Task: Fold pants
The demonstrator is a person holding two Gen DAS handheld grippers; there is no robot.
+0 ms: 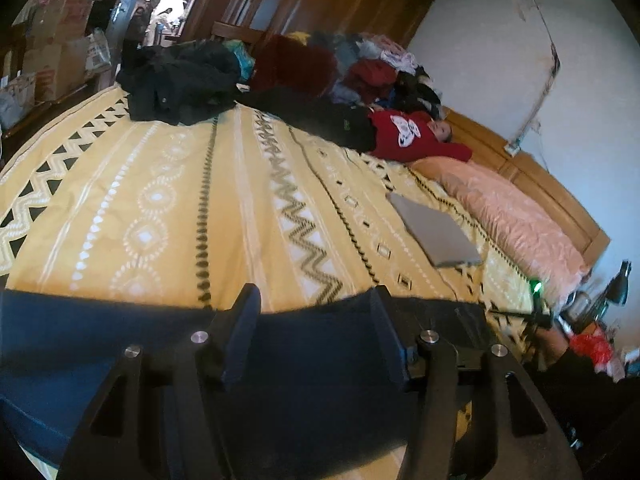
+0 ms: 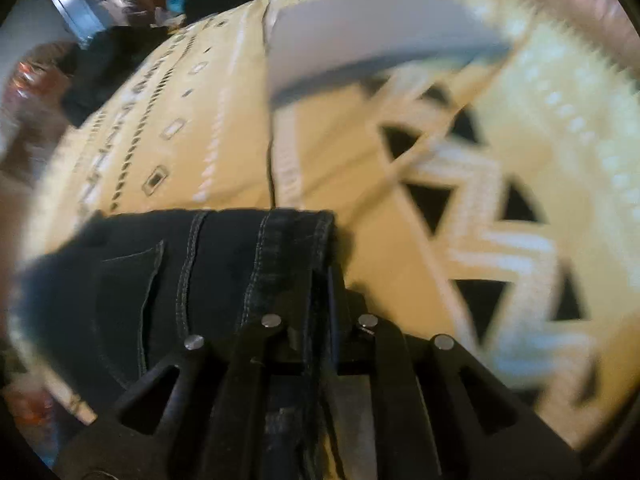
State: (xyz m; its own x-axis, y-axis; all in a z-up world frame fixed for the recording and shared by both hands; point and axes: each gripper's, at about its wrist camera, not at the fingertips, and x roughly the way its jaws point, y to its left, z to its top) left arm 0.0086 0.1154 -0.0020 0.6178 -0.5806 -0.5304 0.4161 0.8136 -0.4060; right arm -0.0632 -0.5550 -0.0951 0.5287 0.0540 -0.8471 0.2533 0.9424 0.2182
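Dark blue denim pants point(image 1: 312, 360) lie across the near edge of a yellow patterned bedspread point(image 1: 160, 200). My left gripper point(image 1: 314, 314) hovers over them with its fingers point(image 1: 244, 320) spread apart, and the cloth shows behind the gap, not pinched. In the right wrist view the pants point(image 2: 160, 272) show a pocket and stitched seams. My right gripper point(image 2: 322, 276) is shut on a folded, seamed edge of them at their right end, with a strip of denim running back between its jaws. This view is blurred.
A closed grey laptop point(image 1: 436, 232) point(image 2: 360, 28) lies on the bedspread point(image 2: 200, 140) beyond the pants. A person in a red top point(image 1: 408, 136) lies at the head of the bed beside a pink quilt point(image 1: 516, 220). Heaped clothes point(image 1: 180, 80) cover the far side, and cardboard boxes point(image 1: 52, 52) stand at the left.
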